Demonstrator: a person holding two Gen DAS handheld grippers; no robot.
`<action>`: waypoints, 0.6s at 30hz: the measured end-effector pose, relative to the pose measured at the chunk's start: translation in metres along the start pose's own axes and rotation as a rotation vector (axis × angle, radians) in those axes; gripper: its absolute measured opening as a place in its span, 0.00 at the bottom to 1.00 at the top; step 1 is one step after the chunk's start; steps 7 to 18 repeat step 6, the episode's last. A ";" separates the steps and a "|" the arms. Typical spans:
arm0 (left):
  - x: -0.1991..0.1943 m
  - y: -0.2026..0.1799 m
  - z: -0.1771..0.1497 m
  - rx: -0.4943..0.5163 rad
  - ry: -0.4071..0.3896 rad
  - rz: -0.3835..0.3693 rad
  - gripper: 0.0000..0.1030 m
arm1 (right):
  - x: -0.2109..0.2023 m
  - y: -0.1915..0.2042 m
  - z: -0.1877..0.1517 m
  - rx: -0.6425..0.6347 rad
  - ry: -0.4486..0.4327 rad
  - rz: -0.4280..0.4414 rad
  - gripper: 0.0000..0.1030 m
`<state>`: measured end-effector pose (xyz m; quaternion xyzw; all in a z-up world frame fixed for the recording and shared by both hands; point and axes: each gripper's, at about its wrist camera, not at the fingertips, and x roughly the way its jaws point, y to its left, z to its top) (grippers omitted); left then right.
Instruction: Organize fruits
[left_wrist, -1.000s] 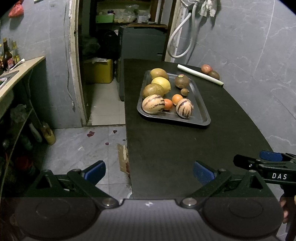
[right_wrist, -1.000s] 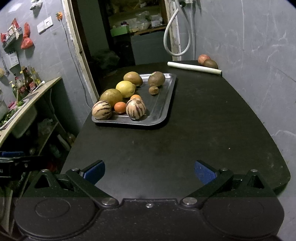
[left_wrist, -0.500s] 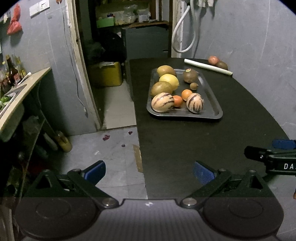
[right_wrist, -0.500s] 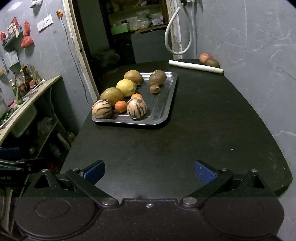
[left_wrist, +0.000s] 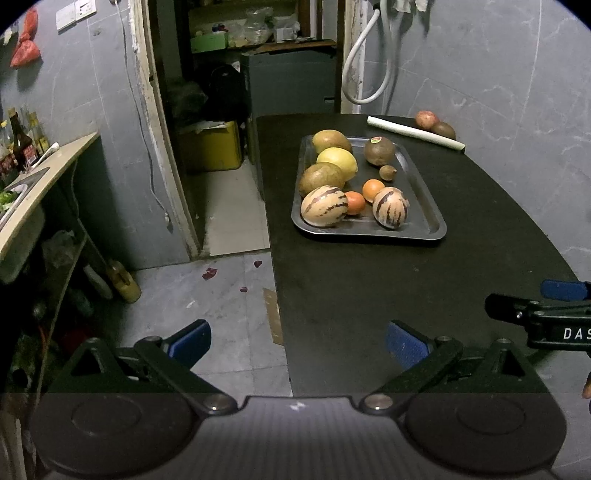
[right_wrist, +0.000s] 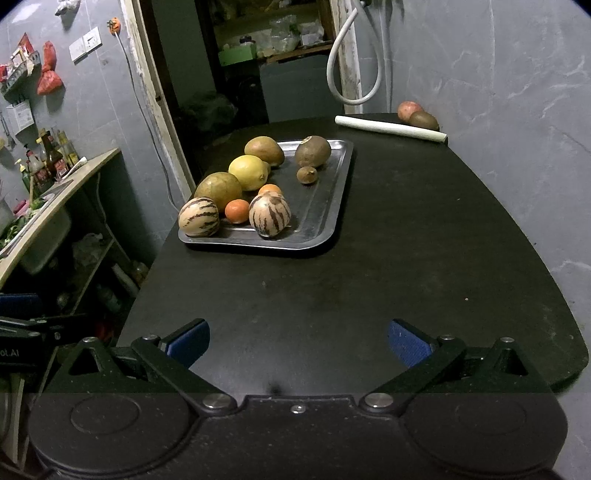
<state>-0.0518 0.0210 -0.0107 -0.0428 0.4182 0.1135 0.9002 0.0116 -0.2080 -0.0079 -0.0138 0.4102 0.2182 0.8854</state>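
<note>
A metal tray (left_wrist: 424, 218) (right_wrist: 332, 206) on the black table holds several fruits: two striped melons (left_wrist: 324, 205) (right_wrist: 269, 215), two small oranges (right_wrist: 237, 211), a yellow lemon (left_wrist: 338, 158) (right_wrist: 248, 172), brownish-green fruits and a small brown one (right_wrist: 307, 174). A red fruit (right_wrist: 409, 110) and a brown fruit (right_wrist: 424, 119) lie at the table's far right corner, off the tray. My left gripper (left_wrist: 297, 341) is open and empty over the table's near left edge. My right gripper (right_wrist: 298, 341) is open and empty over the near table, well short of the tray.
A white roll (right_wrist: 391, 129) lies across the far table in front of the two loose fruits. A grey wall runs along the right. A counter with bottles (left_wrist: 22, 147) and a sink stands to the left across a tiled floor. A doorway opens behind.
The left gripper's view has swung so the tray sits further right and higher. The right gripper has hardly moved. Both stay open.
</note>
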 end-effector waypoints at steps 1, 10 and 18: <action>0.001 0.001 0.001 0.000 0.001 0.001 0.99 | 0.001 0.000 0.000 0.000 0.001 0.000 0.99; 0.006 0.003 0.005 0.004 0.009 0.002 0.99 | 0.006 0.002 0.003 0.001 0.009 0.003 0.99; 0.006 0.003 0.005 0.004 0.009 0.002 0.99 | 0.006 0.002 0.003 0.001 0.009 0.003 0.99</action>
